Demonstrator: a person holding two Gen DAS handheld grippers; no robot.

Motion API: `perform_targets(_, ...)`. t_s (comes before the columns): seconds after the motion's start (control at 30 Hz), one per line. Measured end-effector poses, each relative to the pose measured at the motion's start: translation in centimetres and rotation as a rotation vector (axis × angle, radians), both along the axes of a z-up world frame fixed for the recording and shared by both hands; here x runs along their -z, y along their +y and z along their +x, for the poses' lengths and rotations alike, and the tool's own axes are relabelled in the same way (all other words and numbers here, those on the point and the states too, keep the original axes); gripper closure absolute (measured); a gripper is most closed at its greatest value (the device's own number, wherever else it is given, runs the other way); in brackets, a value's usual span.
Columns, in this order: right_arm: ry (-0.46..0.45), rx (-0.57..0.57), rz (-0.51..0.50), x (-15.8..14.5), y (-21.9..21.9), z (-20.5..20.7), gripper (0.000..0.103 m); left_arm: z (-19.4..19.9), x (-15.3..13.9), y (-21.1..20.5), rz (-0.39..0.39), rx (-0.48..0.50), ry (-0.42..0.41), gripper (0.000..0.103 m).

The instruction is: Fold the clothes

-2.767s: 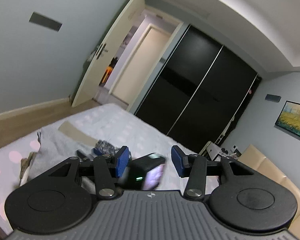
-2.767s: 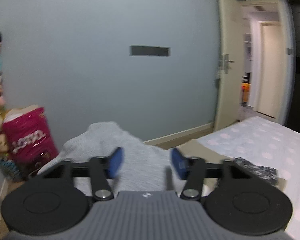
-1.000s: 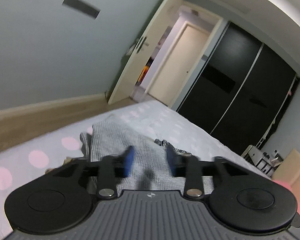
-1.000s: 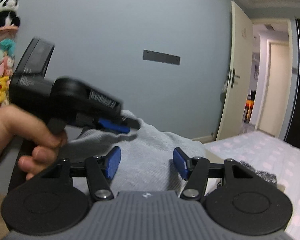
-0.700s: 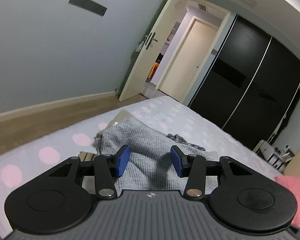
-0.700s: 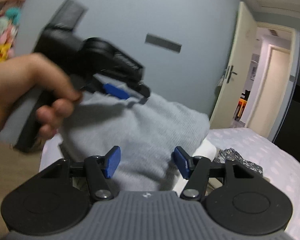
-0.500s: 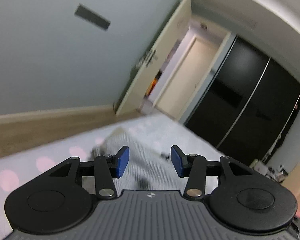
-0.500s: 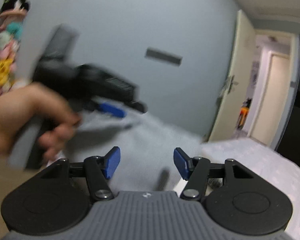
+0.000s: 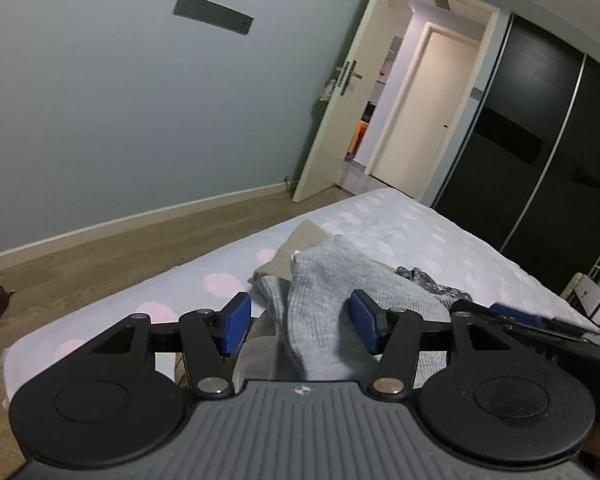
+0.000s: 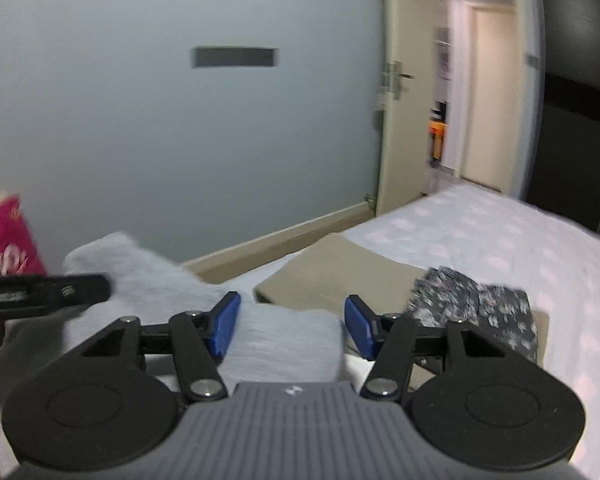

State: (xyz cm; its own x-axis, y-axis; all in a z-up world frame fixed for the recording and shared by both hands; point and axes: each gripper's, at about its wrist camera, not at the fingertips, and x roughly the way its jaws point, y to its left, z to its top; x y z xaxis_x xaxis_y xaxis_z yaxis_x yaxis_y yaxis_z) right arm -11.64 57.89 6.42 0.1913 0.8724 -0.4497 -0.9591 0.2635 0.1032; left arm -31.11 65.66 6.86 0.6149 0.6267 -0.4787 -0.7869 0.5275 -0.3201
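A grey knitted garment lies in a loose heap on the bed, partly over a flat beige garment. My left gripper is open just in front of the heap; the cloth shows between its blue pads but is not pinched. My right gripper is also open, low over the grey garment. Each gripper shows in the other's view: the right gripper at the right edge, the left gripper blurred at the left. A dark patterned garment lies folded on the beige garment.
The bed has a white sheet with pink dots and ends at a wooden floor. A pink bag stands at the left by the grey wall. An open door and black sliding wardrobe lie beyond.
The grey garment, held up in the air by the left gripper a second ago, has been let go and now lies slumped on the bed. Both grippers have dropped low.
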Motion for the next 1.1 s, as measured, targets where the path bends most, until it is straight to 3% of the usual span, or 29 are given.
perform_targets(0.07, 0.052, 0.018, 0.006, 0.1, -0.6, 0.7, 0.042, -0.3, -0.4, -0.5, 0.014, 0.01, -0.011, 0.048)
perform_targets(0.27, -0.011, 0.085, 0.154, -1.9, -5.4, -0.9, 0.042, -2.1, -1.4, -1.7, 0.026, -0.021, -0.026, 0.053)
perform_targets(0.4, -0.012, 0.0, 0.179, -2.5, -8.8, -3.4, 0.043, -2.9, -1.5, -2.0, 0.017, -0.016, -0.024, 0.053)
perform_targets(0.5, -0.073, -0.091, 0.161, -1.7, -10.7, -5.8, 0.044, -2.6, -1.5, -2.5, 0.02, -0.005, -0.003, 0.053)
perform_targets(0.6, -0.166, -0.124, 0.138, -1.1, -11.7, -7.6, 0.045, -2.3, -1.6, -2.9, 0.024, 0.01, 0.007, 0.053)
perform_targets(0.67, -0.178, -0.122, 0.138, -1.2, -11.9, -7.5, 0.045, -2.1, -1.5, -2.8, 0.022, 0.021, 0.005, 0.053)
perform_targets(0.8, -0.114, -0.084, 0.166, -2.8, -11.3, -5.5, 0.045, -1.8, -1.3, -2.6, 0.018, 0.042, 0.0, 0.053)
perform_targets(0.87, -0.084, -0.066, 0.167, -3.6, -10.5, -4.1, 0.045, -1.7, -1.0, -2.4, 0.009, 0.055, 0.002, 0.062)
perform_targets(1.0, -0.019, -0.04, 0.12, -3.1, -7.8, -0.6, 0.05, -1.5, -0.7, -2.2, 0.002, 0.085, 0.011, 0.07)
perform_targets(1.1, 0.098, -0.024, 0.096, -2.3, -6.0, 2.2, 0.051, -1.5, -0.5, -2.1, 0.008, 0.095, 0.008, 0.07)
